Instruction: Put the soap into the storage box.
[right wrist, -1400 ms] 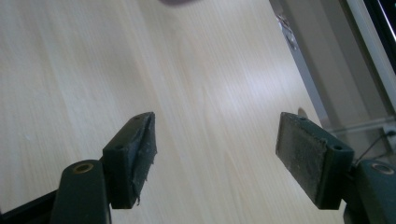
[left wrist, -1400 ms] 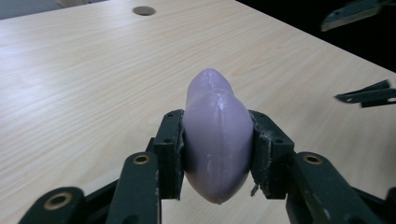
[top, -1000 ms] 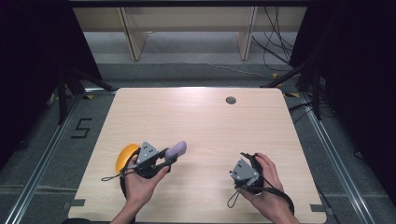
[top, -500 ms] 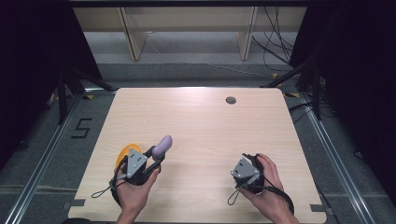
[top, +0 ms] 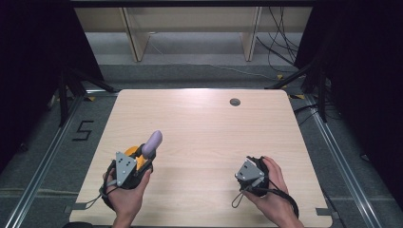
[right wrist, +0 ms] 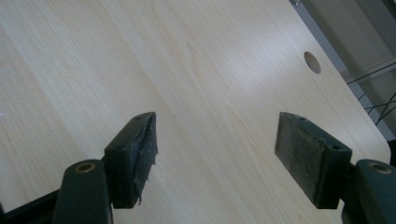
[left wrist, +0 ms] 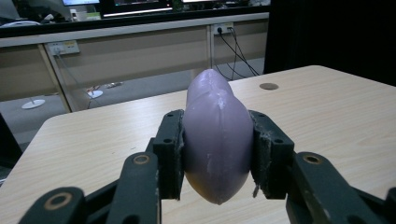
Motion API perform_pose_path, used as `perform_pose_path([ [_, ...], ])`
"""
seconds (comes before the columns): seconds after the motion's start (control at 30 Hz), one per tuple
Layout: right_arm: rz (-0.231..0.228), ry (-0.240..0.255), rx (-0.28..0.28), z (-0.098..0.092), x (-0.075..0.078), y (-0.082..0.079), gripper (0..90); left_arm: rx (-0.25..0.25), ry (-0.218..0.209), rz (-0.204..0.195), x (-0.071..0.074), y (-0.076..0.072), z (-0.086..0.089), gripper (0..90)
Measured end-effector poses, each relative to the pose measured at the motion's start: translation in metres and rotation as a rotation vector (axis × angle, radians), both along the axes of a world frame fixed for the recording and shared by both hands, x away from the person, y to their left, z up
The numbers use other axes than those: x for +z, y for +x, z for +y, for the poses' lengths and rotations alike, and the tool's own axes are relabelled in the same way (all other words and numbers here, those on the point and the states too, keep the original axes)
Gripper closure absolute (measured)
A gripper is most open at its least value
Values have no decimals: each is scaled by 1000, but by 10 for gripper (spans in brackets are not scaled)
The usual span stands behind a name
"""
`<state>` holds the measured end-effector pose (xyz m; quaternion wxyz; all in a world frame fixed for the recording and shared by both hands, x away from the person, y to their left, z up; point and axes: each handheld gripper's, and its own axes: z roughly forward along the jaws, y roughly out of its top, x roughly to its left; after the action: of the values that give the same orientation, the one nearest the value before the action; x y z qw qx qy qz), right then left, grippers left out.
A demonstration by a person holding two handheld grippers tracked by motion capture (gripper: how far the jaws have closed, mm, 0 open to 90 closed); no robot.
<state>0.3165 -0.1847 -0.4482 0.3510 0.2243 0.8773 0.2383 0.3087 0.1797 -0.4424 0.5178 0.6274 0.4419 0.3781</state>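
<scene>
Holding a purple object over the desk

Spanning the scene, the pale wooden desk (top: 199,123) carries both hands. The left gripper (left wrist: 217,154) clamps a smooth purple object (left wrist: 217,140) at the desk's near-left, an orange thing (top: 135,156) just beneath. The right gripper (right wrist: 215,154), jaws wide apart, holds nothing near the front right.
</scene>
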Motion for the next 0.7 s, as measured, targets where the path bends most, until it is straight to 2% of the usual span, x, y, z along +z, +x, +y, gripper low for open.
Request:
perform_pose_path([
  [0.23, 4, 13, -17, 1, -1, -1, 303, 30, -1, -17, -1, -1, 6, 588],
  [0.37, 1, 8, -15, 0, 0, -1, 302, 46, -1, -18, -1, 0, 9, 588],
  [0.43, 0, 3, 4, 0, 0, 0, 302, 47, 0, -20, -2, 1, 11, 588],
  [0.53, 6, 8, -4, 0, 0, 0, 301, 58, -8, -27, -2, 1, 12, 588],
  [0.7, 2, 6, -6, 1, -1, 0, 301, 79, 1, -36, -1, 3, 17, 588],
])
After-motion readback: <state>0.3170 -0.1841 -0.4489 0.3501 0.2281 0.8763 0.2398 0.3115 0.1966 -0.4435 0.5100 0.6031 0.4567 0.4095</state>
